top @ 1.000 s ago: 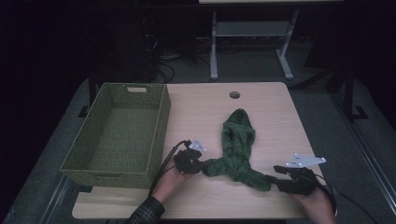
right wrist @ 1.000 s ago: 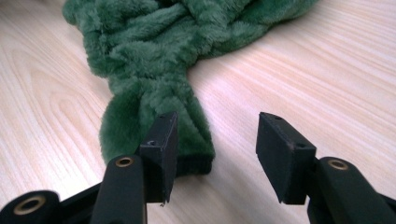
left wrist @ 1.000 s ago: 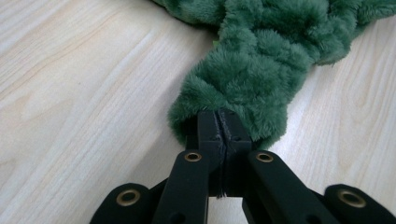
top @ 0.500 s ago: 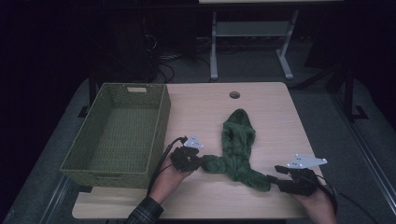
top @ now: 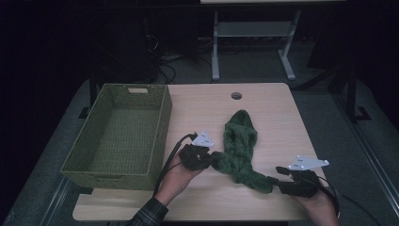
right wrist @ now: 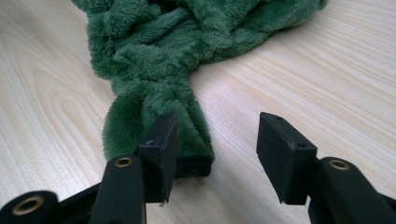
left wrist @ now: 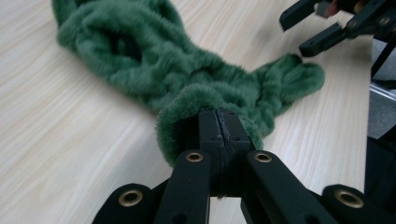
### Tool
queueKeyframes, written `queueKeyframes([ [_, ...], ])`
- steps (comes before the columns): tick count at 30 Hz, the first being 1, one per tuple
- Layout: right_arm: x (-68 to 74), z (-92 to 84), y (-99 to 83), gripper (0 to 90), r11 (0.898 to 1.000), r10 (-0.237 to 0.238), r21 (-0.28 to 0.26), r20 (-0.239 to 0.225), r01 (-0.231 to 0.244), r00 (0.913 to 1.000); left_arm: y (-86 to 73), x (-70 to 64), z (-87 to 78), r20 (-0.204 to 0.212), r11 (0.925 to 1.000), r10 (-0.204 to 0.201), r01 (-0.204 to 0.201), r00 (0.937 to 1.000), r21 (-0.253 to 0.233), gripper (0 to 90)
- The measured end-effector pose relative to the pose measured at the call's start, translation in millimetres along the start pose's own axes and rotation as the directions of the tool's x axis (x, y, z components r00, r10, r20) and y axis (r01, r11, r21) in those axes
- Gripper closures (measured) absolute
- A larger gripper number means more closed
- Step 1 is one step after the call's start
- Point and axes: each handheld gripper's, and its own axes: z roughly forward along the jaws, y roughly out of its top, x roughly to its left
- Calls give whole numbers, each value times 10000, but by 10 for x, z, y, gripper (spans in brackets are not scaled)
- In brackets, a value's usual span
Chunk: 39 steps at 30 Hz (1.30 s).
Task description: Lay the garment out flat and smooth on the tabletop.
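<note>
A fuzzy dark-green knitted scarf (top: 240,150) lies on the light wooden table (top: 273,113), to the right of an olive-green woven rectangular basket (top: 120,134). Its long axis runs from a rounded far end, pointing toward the table's back edge, down to a bend, where one arm heads left and the other slants toward the near right. The left hand-held gripper (left wrist: 219,128) is clamped on the left end, jaws pressed together through the pile. The right hand-held gripper (right wrist: 212,140) stands apart, its jaws straddling the scarf's near-right tip, one pad against the fabric.
</note>
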Motion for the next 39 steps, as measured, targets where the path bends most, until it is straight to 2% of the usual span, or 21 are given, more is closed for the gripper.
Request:
queueKeyframes([
  [6, -7, 3, 2, 476, 10000, -25, -22, -8, 25, 10000, 162, -30, 122, 264, 9997, 64, -57, 9996, -251, 890],
  [8, -2, 5, 2, 476, 10000, -51, -41, 22, 51, 10000, 231, -13, 176, 319, 9992, 68, -55, 9995, -408, 892],
  [14, -6, -1, -2, 476, 10000, -62, -35, 19, 62, 10000, 454, 64, 414, 340, 9990, 96, -81, 9994, -431, 893],
  [19, -3, 0, -3, 478, 10000, -48, -28, -23, 48, 10000, 519, 149, 585, 199, 9998, 188, -186, 9996, -107, 893],
  [21, 2, -6, -3, 478, 10000, -76, -51, -2, 76, 10000, 524, 160, 602, 246, 9997, 61, -55, 9997, -245, 892],
  [24, 4, -20, -3, 478, 9996, -238, -149, -93, 236, 9997, 500, 142, 549, 73, 9997, 198, -197, 9998, -155, 858],
  [29, 63, -76, -32, 480, 9996, -126, -239, -444, 115, 9989, 343, 124, 383, -147, 9999, 147, -147, 9998, -50, 712],
  [37, 213, -130, -163, 478, 9991, -379, -248, -909, 358, 9951, 26, 138, 206, -292, 9993, -252, 260, 9993, 275, 609],
  [39, 253, -108, -184, 498, 9995, -315, -57, -946, 311, 9950, -33, 132, 179, -257, 9988, -424, 430, 9988, 251, 585],
])
